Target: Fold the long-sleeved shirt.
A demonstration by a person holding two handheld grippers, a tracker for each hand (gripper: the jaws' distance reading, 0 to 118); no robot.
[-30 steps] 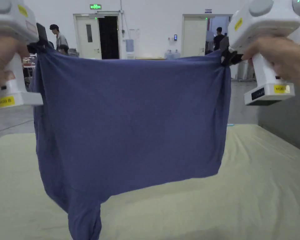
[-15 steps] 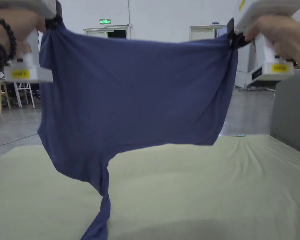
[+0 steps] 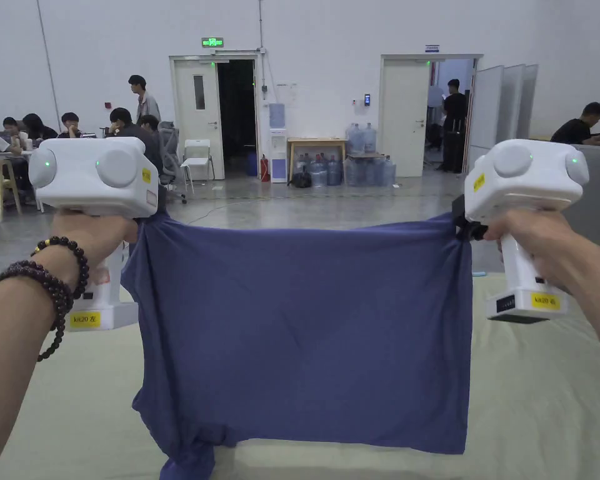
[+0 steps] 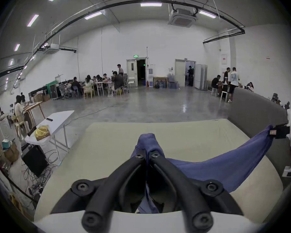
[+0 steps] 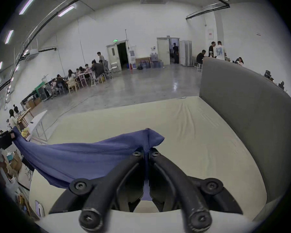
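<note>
A wide pale bed [image 3: 542,400] is lying under the work, with a grey panel along its right side. Over it a blue long-sleeved shirt [image 3: 299,325] is hanging like a curtain, its top edge stretched nearly level from left to right, its lower hem reaching down to about the bed, and a bunched sleeve [image 3: 189,459] trailing at the lower left.

The left tongs [image 4: 147,155] are pressed together on the shirt's top left corner, cloth bulging out beyond the tips; the right tongs [image 5: 145,152] are pinching the top right corner the same way.

The step in hand looks like laying the held-up shirt flat on the bed. To do it well, the top edge should be kept taut and level while the hem goes down first, then the corners carried so the cloth spreads without creases; the trailing sleeve is likely to bunch underneath unless it is drawn clear.

Both forearms are reaching forward at about the same height, well apart, each hand [image 3: 536,240] wrapped around a white handle, the left wrist [image 3: 55,281] wearing dark beads.
</note>
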